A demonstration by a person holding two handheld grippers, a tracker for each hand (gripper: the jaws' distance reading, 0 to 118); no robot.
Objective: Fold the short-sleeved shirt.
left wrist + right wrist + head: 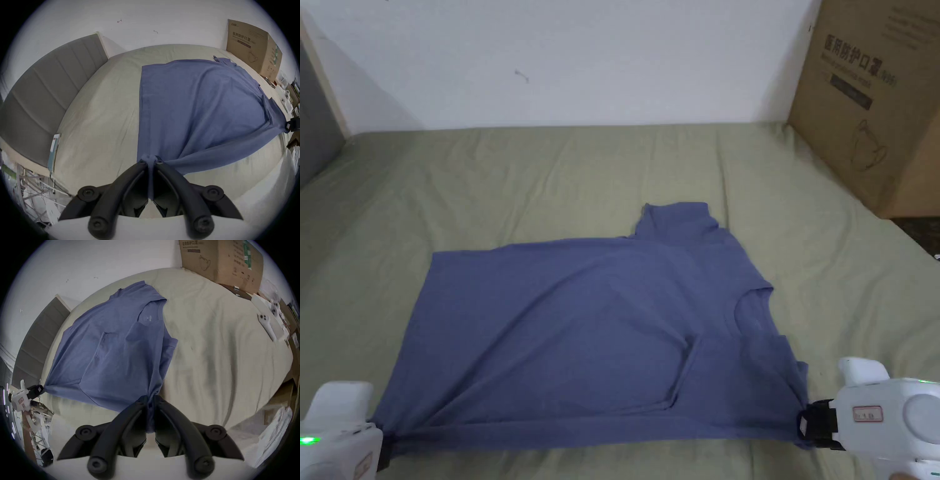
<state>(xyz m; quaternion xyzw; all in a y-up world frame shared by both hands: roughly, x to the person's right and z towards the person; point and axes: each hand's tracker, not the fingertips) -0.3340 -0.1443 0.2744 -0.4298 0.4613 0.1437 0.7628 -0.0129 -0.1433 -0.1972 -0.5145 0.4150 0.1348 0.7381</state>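
1. Left gripper (150, 160): jaws clenched on a bunched corner of the shirt (203, 110); cloth runs down between the jaws. In head view this gripper (380, 445) sits at the shirt's near-left corner, at the hem end.
2. Right gripper (150, 396): jaws pinched together on gathered cloth at the near-right corner, the collar end. In head view it (803, 428) meets the shirt (581, 337) just past the near sleeve.
3. Near edge of the shirt is stretched in a line between the two grippers, with folds fanning out from each grip.
4. Shirt is blue and short-sleeved, spread on the bed (550, 175), hem to the left, neck opening to the right. The far sleeve pokes out toward the wall. The near sleeve looks folded inward over the body, leaving a diagonal crease.
5. Rest of the shirt lies flat on the sheet, beyond both grippers.
6. Box (875, 94): cardboard, closed, on the far-right of the bed, well apart from the shirt. Contents cannot be told.
7. Headboard (48, 87): grey, padded, at the bed's left end.
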